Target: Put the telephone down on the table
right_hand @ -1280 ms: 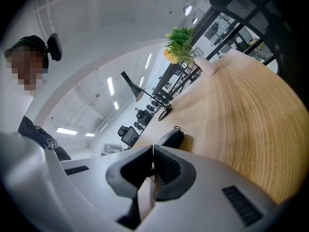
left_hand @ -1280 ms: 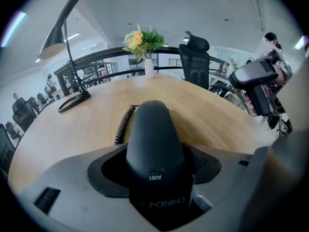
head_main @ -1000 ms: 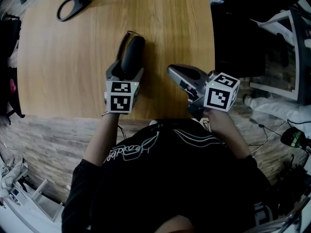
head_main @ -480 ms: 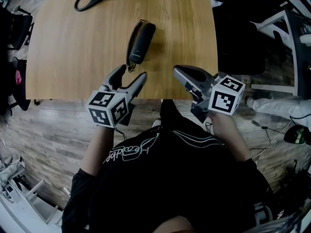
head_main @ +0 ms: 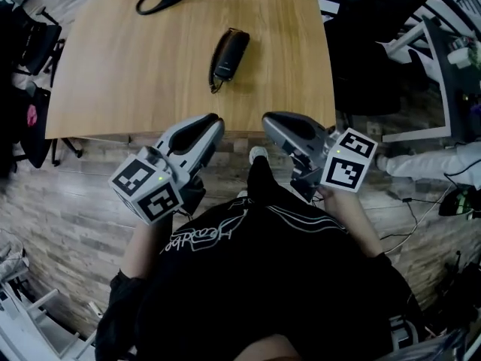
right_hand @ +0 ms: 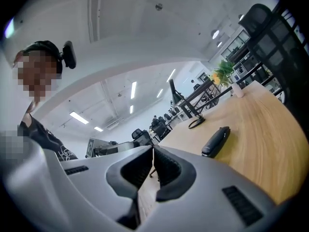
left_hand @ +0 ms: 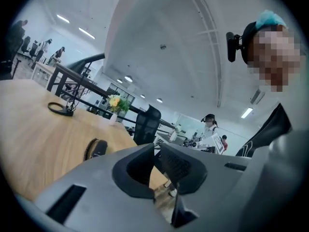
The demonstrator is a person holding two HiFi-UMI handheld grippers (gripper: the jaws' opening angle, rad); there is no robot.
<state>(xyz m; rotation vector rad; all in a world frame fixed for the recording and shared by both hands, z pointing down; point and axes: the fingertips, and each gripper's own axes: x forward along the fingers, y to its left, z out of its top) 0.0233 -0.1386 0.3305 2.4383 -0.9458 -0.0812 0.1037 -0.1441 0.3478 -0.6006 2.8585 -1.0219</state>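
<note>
The telephone (head_main: 229, 53) lies flat on the table (head_main: 113, 89), released by the left gripper (head_main: 213, 121), which has drawn back past the table's near edge since a second ago, its empty jaws closing. The right gripper (head_main: 269, 119), off the same edge, stays pressed together.

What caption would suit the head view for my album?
Telephone lies on the wooden table; left gripper, jaws closing, and right gripper hover empty beyond its near edge.

The script print (head_main: 197, 235) on the black shirt (head_main: 263, 277) is too blurred to read.
</note>
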